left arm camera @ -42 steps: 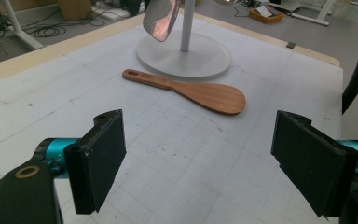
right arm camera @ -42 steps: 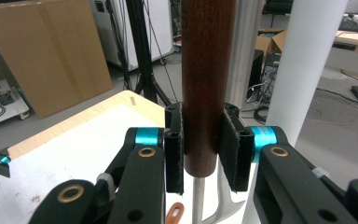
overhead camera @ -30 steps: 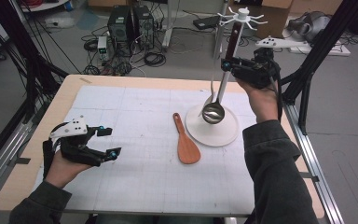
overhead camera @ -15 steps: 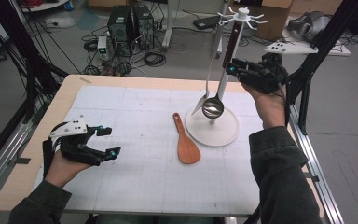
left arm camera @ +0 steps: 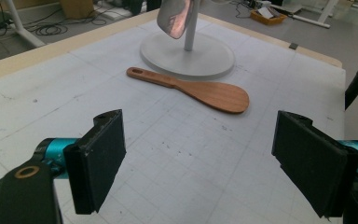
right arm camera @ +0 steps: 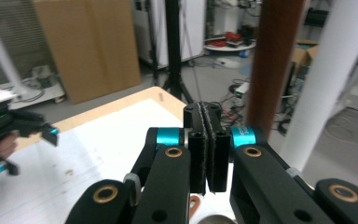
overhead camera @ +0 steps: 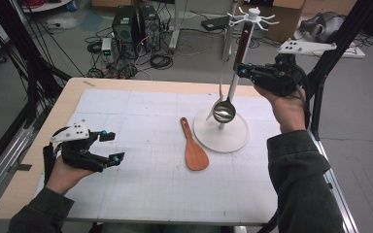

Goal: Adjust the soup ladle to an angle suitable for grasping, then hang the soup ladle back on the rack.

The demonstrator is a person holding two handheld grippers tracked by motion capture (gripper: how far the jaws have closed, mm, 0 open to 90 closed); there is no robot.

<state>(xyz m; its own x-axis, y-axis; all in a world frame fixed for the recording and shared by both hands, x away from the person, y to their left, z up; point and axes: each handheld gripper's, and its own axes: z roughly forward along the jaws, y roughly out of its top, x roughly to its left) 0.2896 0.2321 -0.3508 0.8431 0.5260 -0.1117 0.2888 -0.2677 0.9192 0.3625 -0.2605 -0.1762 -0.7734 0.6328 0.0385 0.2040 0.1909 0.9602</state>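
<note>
**Right gripper raised beside the rack; ladle on its hook**

Since the earlier frames the right gripper point(overhead camera: 243, 72) was seen to have been lifted up and away from the table, and it was now held close to the dark wooden handle of the ladle point(overhead camera: 224, 110), near the top of the white hanging rack point(overhead camera: 222, 137). In the right gripper view its jaws were pressed flat together with nothing between them; the brown handle stood just to their right, apart from them. The ladle was found upright against the rack's post, handle up towards the hooks, its steel bowl just above the round base. Whether the bowl touched the base could not be told.

The wooden rice paddle point(overhead camera: 193, 146) lay flat on the white gridded mat point(overhead camera: 126, 121), just left of the rack's base, blade towards the person.

The left gripper point(overhead camera: 112, 145) was recorded in the same place as before, low over the near left part of the mat, well apart from paddle and rack. Its jaws stood wide apart and empty, with the paddle point(left arm camera: 196, 89) and the rack's base point(left arm camera: 168, 58) ahead of them.
</note>
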